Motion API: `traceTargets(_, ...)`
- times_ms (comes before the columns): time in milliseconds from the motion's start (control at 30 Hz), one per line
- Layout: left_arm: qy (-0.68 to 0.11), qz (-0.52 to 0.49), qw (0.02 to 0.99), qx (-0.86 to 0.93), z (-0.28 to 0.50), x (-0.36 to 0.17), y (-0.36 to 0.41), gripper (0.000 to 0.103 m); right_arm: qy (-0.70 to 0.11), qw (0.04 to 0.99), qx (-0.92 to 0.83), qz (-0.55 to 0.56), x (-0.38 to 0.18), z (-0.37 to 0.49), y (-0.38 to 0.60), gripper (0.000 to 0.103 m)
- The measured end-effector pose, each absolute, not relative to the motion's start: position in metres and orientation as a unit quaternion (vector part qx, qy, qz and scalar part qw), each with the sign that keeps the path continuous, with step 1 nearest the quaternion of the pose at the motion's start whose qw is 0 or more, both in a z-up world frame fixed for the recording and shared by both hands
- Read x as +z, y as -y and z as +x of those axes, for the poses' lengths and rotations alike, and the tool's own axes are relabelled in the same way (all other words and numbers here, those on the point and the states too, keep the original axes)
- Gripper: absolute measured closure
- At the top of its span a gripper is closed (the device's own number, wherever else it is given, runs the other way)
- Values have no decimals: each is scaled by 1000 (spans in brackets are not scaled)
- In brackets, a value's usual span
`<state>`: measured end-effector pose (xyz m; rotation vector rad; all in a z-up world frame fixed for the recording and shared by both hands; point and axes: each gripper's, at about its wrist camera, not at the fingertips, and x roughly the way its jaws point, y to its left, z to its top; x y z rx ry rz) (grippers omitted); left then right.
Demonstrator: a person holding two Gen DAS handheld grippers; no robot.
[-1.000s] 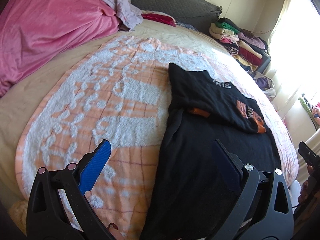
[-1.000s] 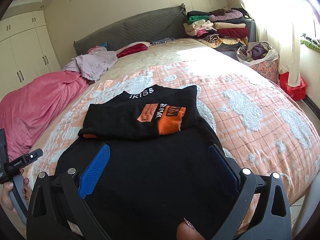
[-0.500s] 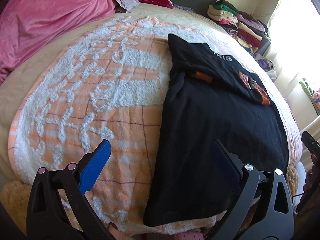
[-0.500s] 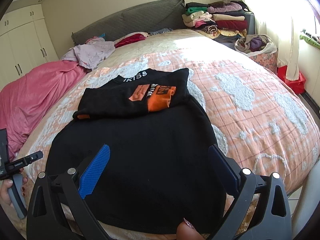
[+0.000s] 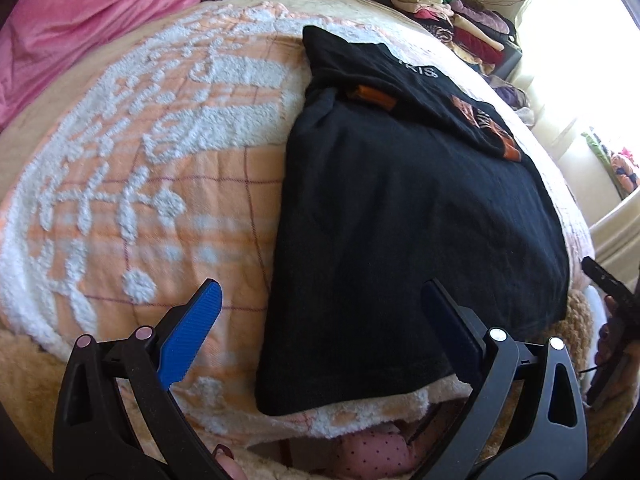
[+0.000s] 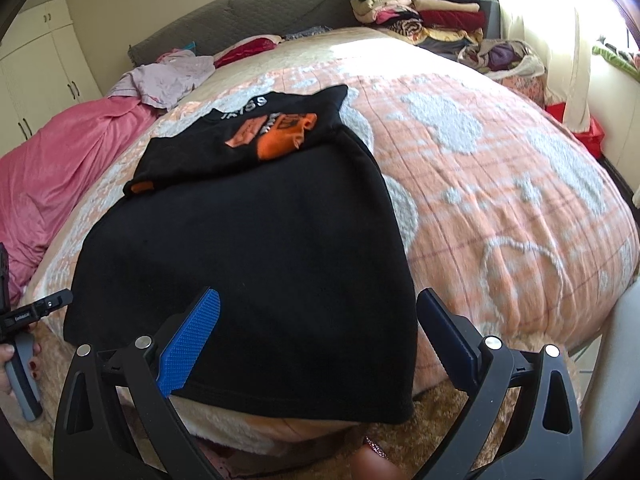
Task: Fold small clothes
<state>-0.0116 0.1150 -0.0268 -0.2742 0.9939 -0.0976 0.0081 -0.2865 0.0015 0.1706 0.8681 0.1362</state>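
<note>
Black knit shirt (image 6: 248, 264) lies flat on the bed, centre of the right wrist view, centre-right of the left wrist view (image 5: 404, 216). Top part is folded down over the body, showing an orange print patch and white lettering at the collar. Lettering reads roughly "IKISS" from the right wrist view; the left wrist view only gives "KIS", rest lost over the fold. Patch text too small to read. An orange cuff pokes out at the fold's left end. Near hem runs along the mattress edge; its middle is partly hidden behind the gripper frames.

Bedspread (image 6: 500, 184) is fuzzy orange with raised white tufted shapes and thin grid lines, blurred in the lower half of both views.

Left gripper (image 5: 320, 332): jaws wide apart, holding nothing, ribbed blue pads, hovering above the near hem and not touching the cloth. Right gripper (image 6: 316, 340): same, jaws spread wide, empty, over the hem's right part.

Pink blanket (image 6: 52, 168) bunched at left. Stack of folded clothes (image 6: 420, 12) upper right, cut off by glare from the window.
</note>
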Motion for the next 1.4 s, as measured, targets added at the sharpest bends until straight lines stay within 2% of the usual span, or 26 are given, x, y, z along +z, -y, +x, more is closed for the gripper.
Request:
traceTargets(100,-482,-136,864,-48,-14,-31,-115,10,-427,898,74,81,-2,2,291,5)
traceTargets(333,-489,-145,859,-44,-14,-39,-121,22,-449,883,94,103,-17,-9,303,5)
traceTargets(633,-491,-144,858,-42,-12,-40,-122,24,-472,868,94,119,-34,-4,312,6)
traceTargets(667,-491,-144,858,-42,-13,-40,-122,24,-475,866,95,121,-37,-3,312,9)
traceTargets(700,-491,-144,858,-42,-12,-40,-122,24,-479,864,98,124,-39,-1,312,20)
traceTargets(867,-492,-143,858,-41,-11,-40,-121,24,-486,862,97,107,-46,-1,312,43)
traceTargets(900,-492,-143,858,-41,-11,-41,-121,24,-485,863,97,104,-45,-3,314,54)
traceTargets(933,-492,-144,858,-41,-10,-41,-122,24,-483,864,99,105,-44,-4,315,60)
traceTargets(967,-492,-144,858,-41,-10,-41,-122,24,-481,863,108,111,-43,-6,317,74)
traceTargets(1000,-492,-143,858,-41,-10,-41,-122,24,-478,863,113,116,-42,-8,319,83)
traceTargets(1100,-491,-139,859,-36,-11,-40,-122,33,-473,866,119,107,-40,-12,319,89)
traceTargets(1167,-489,-143,860,-39,-12,-39,-123,49,-473,866,117,107,-41,-12,318,89)
traceTargets(1233,-486,-146,860,-42,-14,-37,-124,60,-478,864,115,114,-45,-9,319,85)
traceTargets(1267,-486,-146,860,-43,-15,-36,-124,63,-479,863,112,116,-45,-8,319,84)
traceTargets(1400,-488,-149,859,-43,-16,-37,-125,64,-479,866,108,97,-45,-7,314,82)
